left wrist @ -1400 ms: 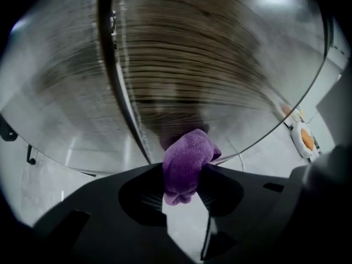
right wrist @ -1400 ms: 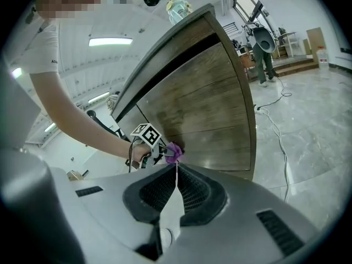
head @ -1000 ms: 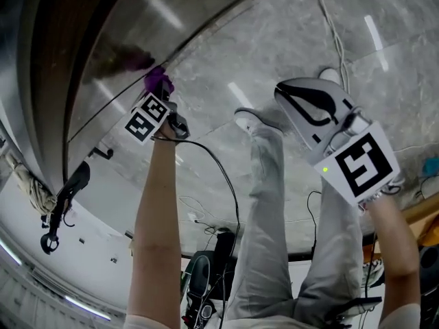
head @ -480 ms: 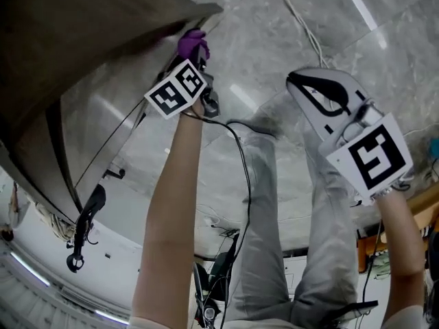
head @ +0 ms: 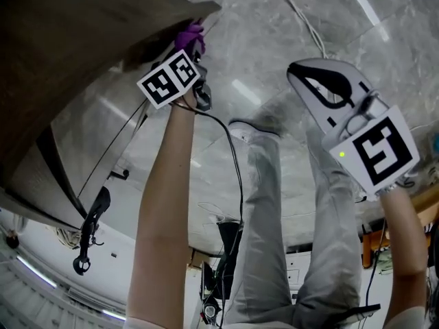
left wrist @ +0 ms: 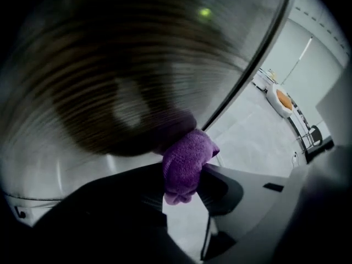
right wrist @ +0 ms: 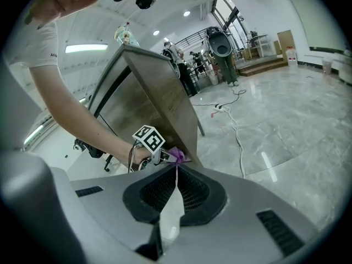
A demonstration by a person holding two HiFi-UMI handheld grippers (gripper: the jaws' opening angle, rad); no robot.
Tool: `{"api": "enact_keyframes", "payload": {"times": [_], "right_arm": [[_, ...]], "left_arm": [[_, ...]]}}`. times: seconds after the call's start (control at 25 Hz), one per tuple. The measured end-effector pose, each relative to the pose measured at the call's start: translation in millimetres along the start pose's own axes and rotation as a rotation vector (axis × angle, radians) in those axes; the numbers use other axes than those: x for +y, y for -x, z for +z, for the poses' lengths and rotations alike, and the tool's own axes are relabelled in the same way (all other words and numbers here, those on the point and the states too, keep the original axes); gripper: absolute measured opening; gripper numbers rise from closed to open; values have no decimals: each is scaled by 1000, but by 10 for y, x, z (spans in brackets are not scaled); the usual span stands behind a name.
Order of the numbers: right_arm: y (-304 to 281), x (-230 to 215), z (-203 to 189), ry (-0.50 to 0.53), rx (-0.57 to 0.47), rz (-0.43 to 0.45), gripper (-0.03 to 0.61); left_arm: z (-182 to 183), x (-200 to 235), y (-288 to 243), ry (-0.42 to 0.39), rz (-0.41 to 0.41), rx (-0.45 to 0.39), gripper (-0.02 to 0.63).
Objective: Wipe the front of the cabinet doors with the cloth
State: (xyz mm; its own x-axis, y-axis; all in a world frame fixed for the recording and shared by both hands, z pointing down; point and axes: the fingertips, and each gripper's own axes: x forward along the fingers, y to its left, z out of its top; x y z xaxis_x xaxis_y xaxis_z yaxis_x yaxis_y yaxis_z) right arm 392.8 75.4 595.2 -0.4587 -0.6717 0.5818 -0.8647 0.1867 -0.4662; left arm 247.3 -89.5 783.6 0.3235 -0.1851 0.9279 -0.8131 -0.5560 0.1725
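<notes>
The purple cloth point(left wrist: 186, 153) is gripped by the left claw point(left wrist: 184, 188) and pressed against the cabinet door point(left wrist: 137, 59), at eleven o'clock in the head view. The right claw point(right wrist: 176, 172) is closed on nothing. Wiping is judged under way (coverage cannot be read).

Head view looks steeply down; both gripper views share the cabinet point(right wrist: 159, 100).

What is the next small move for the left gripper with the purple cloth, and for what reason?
Probably slide the left gripper back across the brown wood-grain cabinet door, cloth pressed on. The purple fluffy cloth, clamped in its jaws, touches the door near its edge; most of the front lies beside it.
</notes>
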Motion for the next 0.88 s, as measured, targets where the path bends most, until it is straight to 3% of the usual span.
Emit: {"api": "enact_keyframes", "payload": {"times": [0.52,0.88], "right_arm": [[-485,585,11,7,-17,0,29],[-751,1088,-120,32,-12,-15,29]], "left_arm": [[-695,1267,433,-3,99,74,146],[-1101,2030,670,44,164,113,146]]}}
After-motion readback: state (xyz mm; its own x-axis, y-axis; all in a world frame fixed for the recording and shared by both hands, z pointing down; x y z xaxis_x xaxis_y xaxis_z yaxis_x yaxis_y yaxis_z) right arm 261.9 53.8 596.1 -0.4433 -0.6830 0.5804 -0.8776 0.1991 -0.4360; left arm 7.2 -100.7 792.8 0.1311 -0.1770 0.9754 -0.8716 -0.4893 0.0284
